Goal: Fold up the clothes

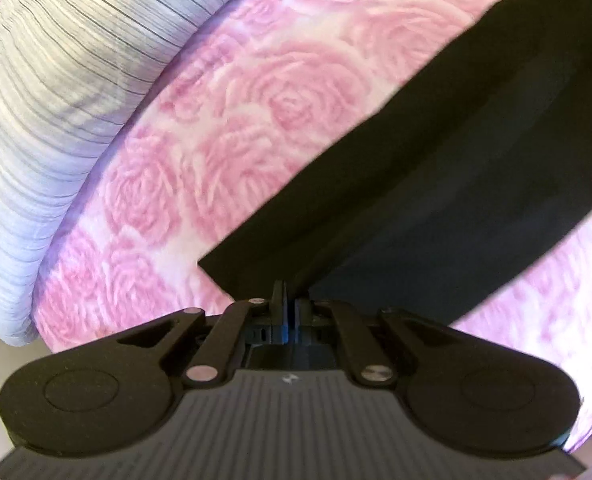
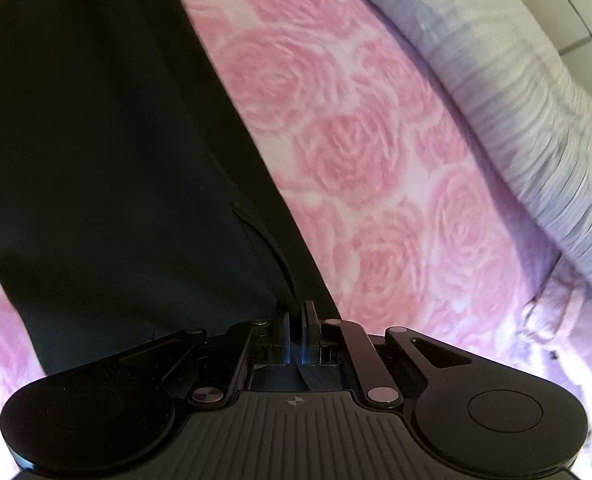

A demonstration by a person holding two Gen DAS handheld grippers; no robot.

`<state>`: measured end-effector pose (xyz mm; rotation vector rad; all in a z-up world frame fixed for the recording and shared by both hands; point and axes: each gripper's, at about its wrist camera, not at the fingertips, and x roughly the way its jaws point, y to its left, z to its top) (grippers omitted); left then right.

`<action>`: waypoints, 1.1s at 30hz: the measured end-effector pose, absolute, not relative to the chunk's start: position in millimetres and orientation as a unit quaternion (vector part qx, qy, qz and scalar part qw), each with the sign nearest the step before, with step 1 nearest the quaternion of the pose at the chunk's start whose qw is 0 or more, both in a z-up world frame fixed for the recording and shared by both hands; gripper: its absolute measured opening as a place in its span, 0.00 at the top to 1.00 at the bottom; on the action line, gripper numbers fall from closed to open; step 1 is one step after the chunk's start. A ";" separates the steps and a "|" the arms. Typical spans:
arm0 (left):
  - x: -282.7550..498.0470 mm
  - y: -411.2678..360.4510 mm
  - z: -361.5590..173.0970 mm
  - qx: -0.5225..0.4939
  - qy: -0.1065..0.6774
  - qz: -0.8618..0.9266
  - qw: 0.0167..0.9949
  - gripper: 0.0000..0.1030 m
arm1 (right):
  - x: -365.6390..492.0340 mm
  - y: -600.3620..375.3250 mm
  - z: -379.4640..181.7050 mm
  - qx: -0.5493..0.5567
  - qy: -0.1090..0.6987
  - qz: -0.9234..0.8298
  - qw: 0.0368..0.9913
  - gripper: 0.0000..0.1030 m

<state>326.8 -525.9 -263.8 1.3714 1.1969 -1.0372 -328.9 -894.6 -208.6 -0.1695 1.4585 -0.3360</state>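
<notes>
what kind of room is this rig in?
Probably a bedroom: the black garment hangs over a bed with a pink rose-print cover, and a striped white pillow or bolster lies along its edge.

Your black garment (image 1: 435,184) runs off the top right edge of the left wrist view and off the top of the right wrist view, so you can't tell what kind of clothing it is. The rose-print bed cover (image 2: 355,152) and striped pillow (image 1: 48,92) are smeared with blur. Each hand-held gripper's body hides the fabric beneath it.
</notes>
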 end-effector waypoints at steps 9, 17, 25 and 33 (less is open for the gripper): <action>335.8 -552.4 -332.1 0.612 0.472 -0.341 0.535 0.70 | -318.4 -932.5 -253.4 -0.037 0.657 -0.188 0.730 0.78; 350.9 -519.6 -282.0 0.616 0.437 -0.295 0.586 0.67 | -329.4 -930.9 -207.3 0.048 0.582 -0.356 0.729 0.45; 308.2 -450.6 -249.0 0.632 0.400 -0.347 0.566 0.57 | -282.9 -851.1 -182.1 0.063 0.519 -0.298 0.799 0.45; 225.5 -377.9 -309.2 0.735 0.241 -0.445 0.451 0.64 | -213.7 -746.8 -196.2 0.091 0.503 -0.231 0.828 0.45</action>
